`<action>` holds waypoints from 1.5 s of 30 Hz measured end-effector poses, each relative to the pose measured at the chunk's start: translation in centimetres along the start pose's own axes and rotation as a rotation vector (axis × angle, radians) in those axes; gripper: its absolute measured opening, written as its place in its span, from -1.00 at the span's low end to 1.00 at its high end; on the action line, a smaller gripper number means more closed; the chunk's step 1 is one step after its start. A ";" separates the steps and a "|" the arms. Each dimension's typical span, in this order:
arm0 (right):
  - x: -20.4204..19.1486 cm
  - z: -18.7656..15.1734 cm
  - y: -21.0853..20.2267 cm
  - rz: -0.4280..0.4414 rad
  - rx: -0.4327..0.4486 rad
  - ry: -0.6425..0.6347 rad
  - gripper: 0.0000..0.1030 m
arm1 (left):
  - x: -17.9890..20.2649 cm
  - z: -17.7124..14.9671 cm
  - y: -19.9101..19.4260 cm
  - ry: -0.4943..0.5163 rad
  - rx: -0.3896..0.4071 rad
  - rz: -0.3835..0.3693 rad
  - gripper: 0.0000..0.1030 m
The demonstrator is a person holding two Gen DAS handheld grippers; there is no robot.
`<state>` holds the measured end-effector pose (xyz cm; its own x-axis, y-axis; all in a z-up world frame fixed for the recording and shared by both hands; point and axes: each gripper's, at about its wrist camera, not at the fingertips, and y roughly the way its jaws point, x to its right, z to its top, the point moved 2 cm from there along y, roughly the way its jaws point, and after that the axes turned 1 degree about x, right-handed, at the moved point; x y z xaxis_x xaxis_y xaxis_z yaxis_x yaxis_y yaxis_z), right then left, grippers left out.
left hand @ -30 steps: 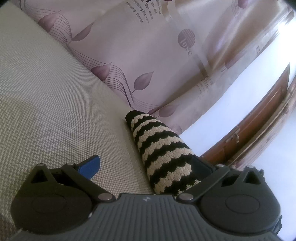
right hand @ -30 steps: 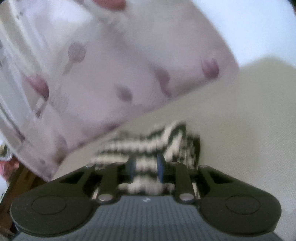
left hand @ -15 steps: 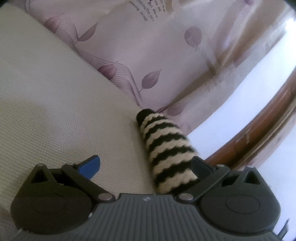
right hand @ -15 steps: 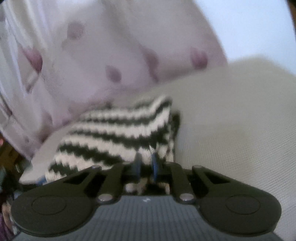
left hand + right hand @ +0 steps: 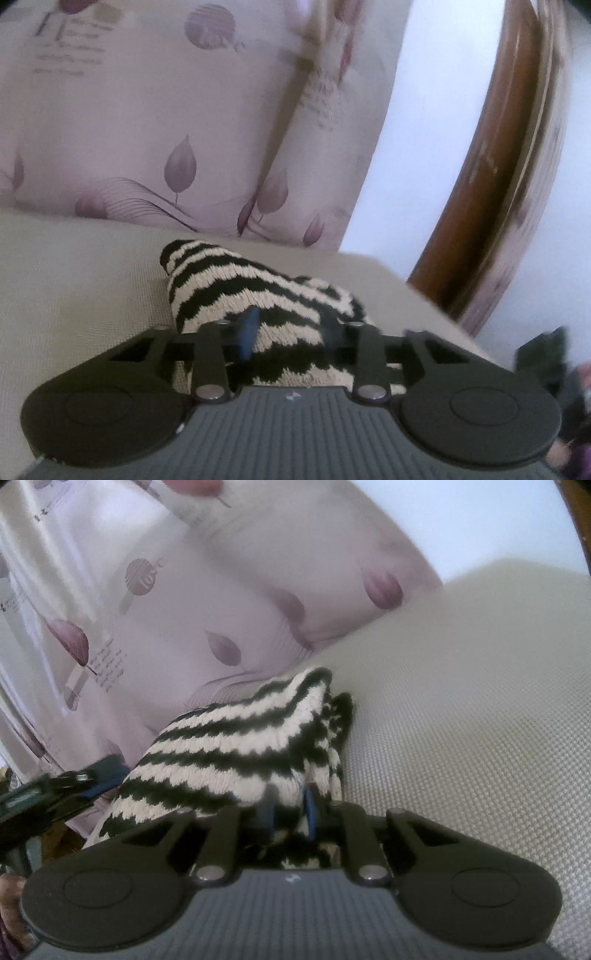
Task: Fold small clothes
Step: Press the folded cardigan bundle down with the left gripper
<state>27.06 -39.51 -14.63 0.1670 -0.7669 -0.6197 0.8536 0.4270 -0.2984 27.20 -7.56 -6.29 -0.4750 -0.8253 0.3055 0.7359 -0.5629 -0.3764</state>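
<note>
Tongs, both pairs, pinch black-and-cream striped knit garment [image 5: 236,746], bunched

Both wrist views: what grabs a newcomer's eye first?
The black-and-cream zigzag-striped knitted garment stands out, bunched on the beige woven surface near its edge. The right gripper has its jaws shut on a fold of it; the left gripper straddles the other end, jaws partly closed. Behind hangs a pale lilac curtain with purple leaf print.
</note>
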 end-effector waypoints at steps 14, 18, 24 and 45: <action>-3.2 4.1 -1.1 -0.024 0.075 -0.110 -0.62 | -2.0 -3.4 3.0 -0.046 -0.056 -0.039 -0.41; -5.2 6.5 2.6 -0.037 0.024 -0.233 -0.62 | -2.1 -3.6 2.7 -0.062 -0.044 -0.040 -0.41; -6.8 6.1 10.5 -0.174 -0.136 -0.464 -0.68 | -2.1 -3.7 2.7 -0.066 -0.035 -0.040 -0.37; -8.6 -3.8 1.7 -0.249 0.003 -0.677 -0.68 | -2.2 -3.7 2.6 -0.083 -0.040 -0.034 -0.32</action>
<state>25.21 -30.31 -12.57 0.2356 -0.9704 0.0530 0.9075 0.2002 -0.3692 28.41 -7.43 -11.16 -0.4568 -0.7997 0.3897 0.6991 -0.5936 -0.3986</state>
